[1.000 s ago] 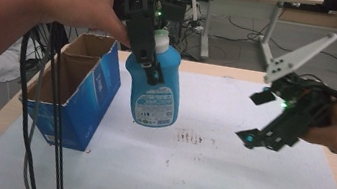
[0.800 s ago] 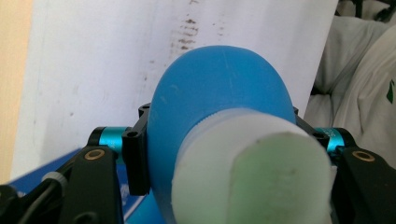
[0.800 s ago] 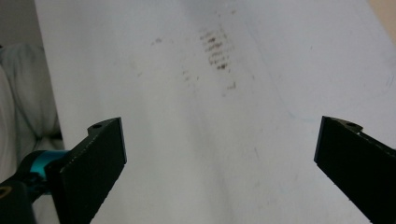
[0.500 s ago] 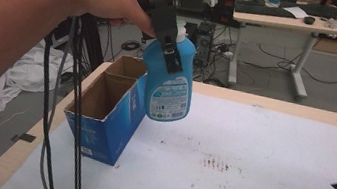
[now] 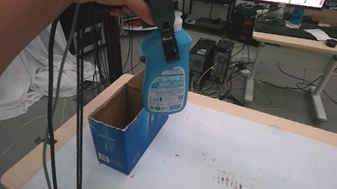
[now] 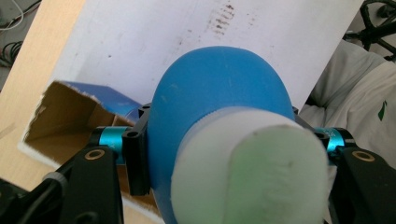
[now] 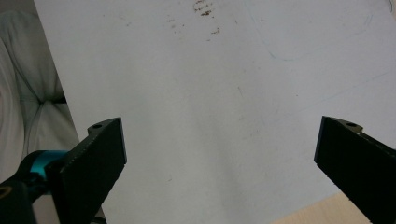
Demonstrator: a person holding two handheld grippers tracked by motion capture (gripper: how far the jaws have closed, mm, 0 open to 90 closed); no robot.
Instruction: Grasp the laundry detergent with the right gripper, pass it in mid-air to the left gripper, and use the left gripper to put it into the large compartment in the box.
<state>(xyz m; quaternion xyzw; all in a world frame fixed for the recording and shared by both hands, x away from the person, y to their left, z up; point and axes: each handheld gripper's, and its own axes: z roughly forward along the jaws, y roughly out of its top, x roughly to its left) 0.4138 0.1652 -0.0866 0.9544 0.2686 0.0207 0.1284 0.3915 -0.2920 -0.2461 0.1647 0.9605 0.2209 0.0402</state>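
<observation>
The left gripper (image 5: 165,33) has its fingers clamped on the neck and shoulder of a blue plastic detergent bottle with a white cap and printed label (image 5: 166,71); the bottle hangs upright in the air, clear of the worktop (image 5: 268,160), above the open-topped blue cardboard box with a brown inside (image 5: 123,128) that stands at the worktop's far left corner; held high by the top like this, the bottle can, I judge, go straight down into the opening. The left gripper view looks down past the white cap (image 6: 252,168) and the blue shoulder onto the box mouth (image 6: 65,121) below, an alignment the high view leaves unclear; the right gripper (image 7: 219,154) hovers with its fingers wide apart and empty over the stained white sheet (image 7: 210,84).
</observation>
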